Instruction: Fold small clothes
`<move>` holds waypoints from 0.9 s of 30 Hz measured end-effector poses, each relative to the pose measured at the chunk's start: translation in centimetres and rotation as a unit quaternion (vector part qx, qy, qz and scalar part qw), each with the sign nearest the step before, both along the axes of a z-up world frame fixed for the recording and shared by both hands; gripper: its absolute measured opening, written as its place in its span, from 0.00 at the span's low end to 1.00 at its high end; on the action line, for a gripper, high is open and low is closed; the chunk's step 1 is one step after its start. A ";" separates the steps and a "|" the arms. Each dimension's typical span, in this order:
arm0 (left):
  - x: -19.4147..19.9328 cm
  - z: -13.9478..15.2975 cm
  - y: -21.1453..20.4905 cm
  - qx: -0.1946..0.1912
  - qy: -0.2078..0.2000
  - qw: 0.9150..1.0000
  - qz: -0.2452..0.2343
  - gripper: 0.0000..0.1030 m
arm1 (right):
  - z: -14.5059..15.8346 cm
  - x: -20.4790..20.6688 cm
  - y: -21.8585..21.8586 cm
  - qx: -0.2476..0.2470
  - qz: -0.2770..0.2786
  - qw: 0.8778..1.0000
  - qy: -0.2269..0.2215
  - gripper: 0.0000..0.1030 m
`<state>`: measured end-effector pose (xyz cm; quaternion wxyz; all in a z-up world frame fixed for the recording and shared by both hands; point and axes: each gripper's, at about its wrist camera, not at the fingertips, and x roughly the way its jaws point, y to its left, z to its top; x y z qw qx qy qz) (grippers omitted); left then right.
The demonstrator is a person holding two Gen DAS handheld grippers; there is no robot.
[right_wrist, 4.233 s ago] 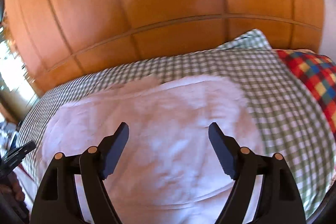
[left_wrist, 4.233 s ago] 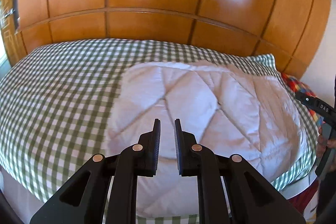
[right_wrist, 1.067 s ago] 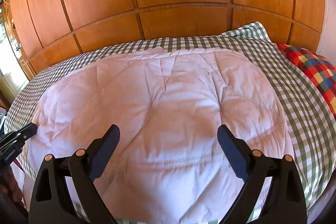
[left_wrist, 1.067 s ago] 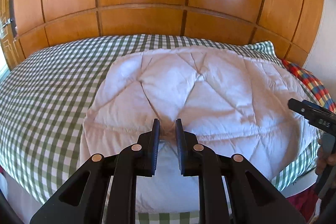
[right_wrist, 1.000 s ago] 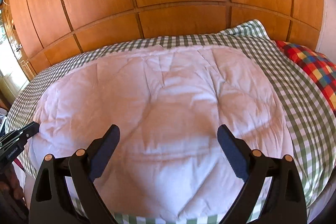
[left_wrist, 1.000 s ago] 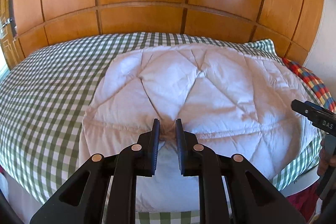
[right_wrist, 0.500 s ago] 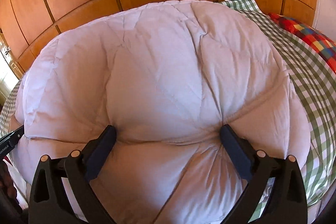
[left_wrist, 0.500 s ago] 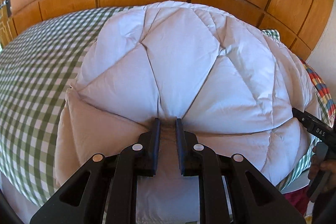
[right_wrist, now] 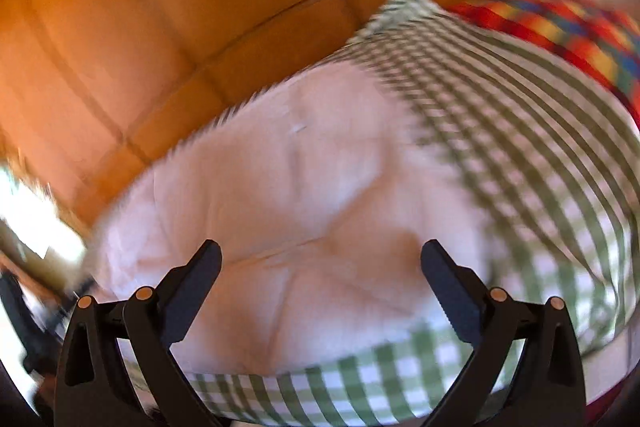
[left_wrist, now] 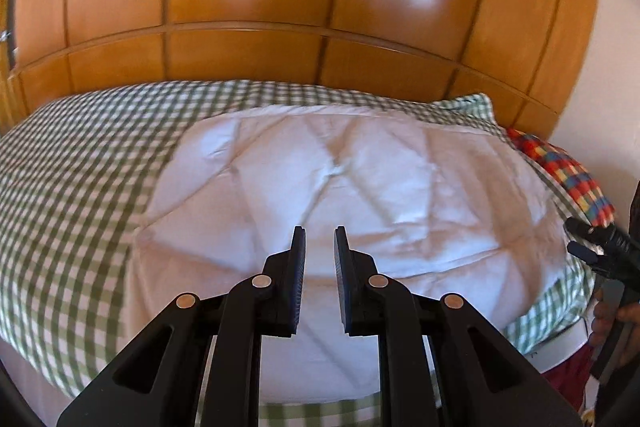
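A white creased cloth (left_wrist: 340, 195) lies spread flat on a bed with a green-and-white checked cover (left_wrist: 72, 195). My left gripper (left_wrist: 320, 239) hangs above the cloth's near half, jaws nearly closed with a narrow gap and nothing between them. My right gripper (right_wrist: 320, 255) is wide open and empty above the cloth (right_wrist: 280, 207) near its right side; this view is blurred by motion. The right gripper also shows at the right edge of the left wrist view (left_wrist: 600, 247).
A wooden panelled wall (left_wrist: 320, 7) rises behind the bed. A red, blue and yellow checked cloth (left_wrist: 560, 167) lies at the bed's right end. The bed's near edge (right_wrist: 320, 379) is just below the right gripper.
Half a second ago both grippers were low against the cloth, which bulged up close. Now both have lifted away and the cloth lies flat; the right view has swung right.
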<state>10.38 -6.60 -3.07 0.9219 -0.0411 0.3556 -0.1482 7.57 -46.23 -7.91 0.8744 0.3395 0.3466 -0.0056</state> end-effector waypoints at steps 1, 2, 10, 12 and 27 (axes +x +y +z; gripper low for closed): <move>0.2 0.0 -0.4 -0.004 0.003 1.000 -0.006 0.13 | -0.5 -0.7 -1.3 0.032 -0.015 0.999 0.000 0.97; 0.6 0.0 -0.9 -0.008 0.007 1.000 -0.012 0.13 | -1.3 -1.4 -2.7 0.066 -0.033 0.997 0.001 0.97; 3.5 -1.6 -6.1 -0.026 0.054 0.997 -0.051 0.13 | -6.8 -1.4 -5.4 0.219 -0.042 0.975 0.005 0.97; 4.1 -1.7 -6.6 -0.024 0.053 0.997 -0.052 0.13 | -7.8 -0.9 -5.4 0.236 -0.044 0.971 0.009 0.97; 5.3 -3.7 -8.6 0.024 0.062 0.996 -0.060 0.13 | -7.7 2.8 -4.9 0.211 -0.042 0.976 -0.017 0.98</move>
